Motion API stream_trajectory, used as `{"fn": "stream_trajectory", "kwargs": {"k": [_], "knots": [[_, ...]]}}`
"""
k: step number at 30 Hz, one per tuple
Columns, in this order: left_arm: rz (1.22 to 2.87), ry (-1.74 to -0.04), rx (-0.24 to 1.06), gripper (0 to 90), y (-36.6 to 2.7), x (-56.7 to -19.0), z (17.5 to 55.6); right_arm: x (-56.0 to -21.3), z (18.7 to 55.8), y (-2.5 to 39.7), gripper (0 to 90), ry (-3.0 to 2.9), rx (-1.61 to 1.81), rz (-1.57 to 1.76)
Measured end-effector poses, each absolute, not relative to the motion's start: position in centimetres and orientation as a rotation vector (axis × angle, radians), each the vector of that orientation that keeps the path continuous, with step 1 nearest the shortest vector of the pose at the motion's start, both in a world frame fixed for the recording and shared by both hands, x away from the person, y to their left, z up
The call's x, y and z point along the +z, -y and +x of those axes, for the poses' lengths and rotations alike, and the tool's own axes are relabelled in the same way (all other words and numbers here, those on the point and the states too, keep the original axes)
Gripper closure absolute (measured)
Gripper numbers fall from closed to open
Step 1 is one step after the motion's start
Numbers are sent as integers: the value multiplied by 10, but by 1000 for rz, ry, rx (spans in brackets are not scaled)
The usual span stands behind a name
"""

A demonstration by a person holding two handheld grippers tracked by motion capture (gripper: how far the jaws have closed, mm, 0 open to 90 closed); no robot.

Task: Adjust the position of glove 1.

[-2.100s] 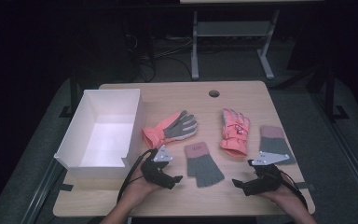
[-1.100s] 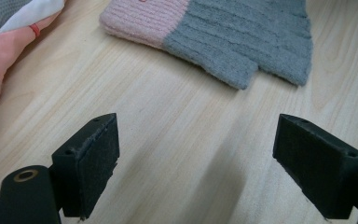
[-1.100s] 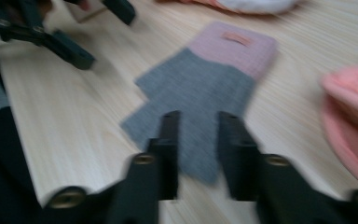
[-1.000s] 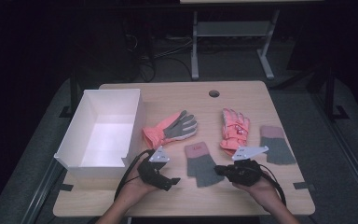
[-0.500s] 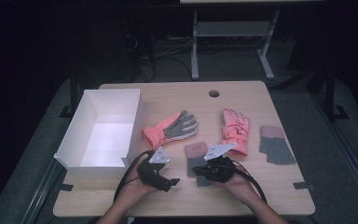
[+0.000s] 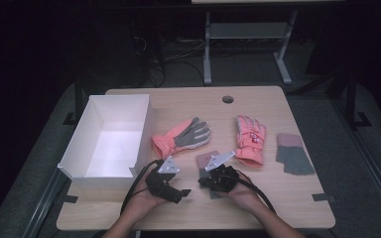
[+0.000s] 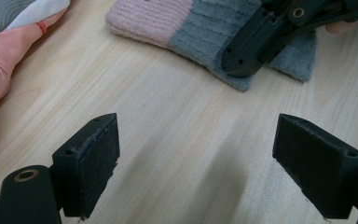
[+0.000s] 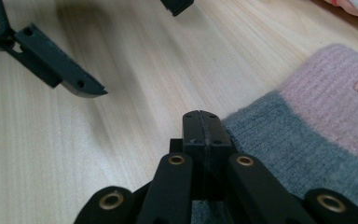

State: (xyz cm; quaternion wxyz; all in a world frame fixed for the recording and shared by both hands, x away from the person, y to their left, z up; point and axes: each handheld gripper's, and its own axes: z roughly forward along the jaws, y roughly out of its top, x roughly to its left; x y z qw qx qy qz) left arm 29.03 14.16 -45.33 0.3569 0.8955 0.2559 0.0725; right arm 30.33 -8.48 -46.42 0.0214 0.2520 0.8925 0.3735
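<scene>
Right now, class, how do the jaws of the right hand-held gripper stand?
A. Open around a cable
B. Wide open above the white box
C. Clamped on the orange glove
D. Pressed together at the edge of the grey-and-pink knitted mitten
D: in the right gripper view the right hand-held gripper has its jaws pressed together at the grey edge of the knitted mitten.

The white box (image 6: 110, 141) sits at the left of the wooden table (image 6: 188, 101). Just right of it lies a coral glove with a grey palm (image 6: 182, 136), and farther right a second coral glove (image 6: 250, 140). Farthest from the box is a grey and pink knit mitten (image 6: 291, 154). Its twin (image 6: 206, 161) lies nearer (partly covered), with the right gripper (image 6: 207, 182) over it. The left gripper (image 6: 182, 193) rests near the box's front corner.
</scene>
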Motion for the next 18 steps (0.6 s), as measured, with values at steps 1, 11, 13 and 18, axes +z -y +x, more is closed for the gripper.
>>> {"fn": "stream_trajectory", "kwargs": {"k": [1, 11, 13, 18], "knots": [[2313, -662, 187, 143, -142, -453, 291, -464, 303, 86, 900, -2768, 1153, 766], [2313, -665, 186, 143, -142, -453, 291, -462, 288, 98, 900, -2812, 1124, 737], [2315, -663, 185, 143, -142, -453, 291, -462, 283, 102, 900, -2819, 1136, 762], [2318, -663, 189, 143, -141, -453, 291, -460, 273, 115, 900, -2829, 1105, 775]]}}
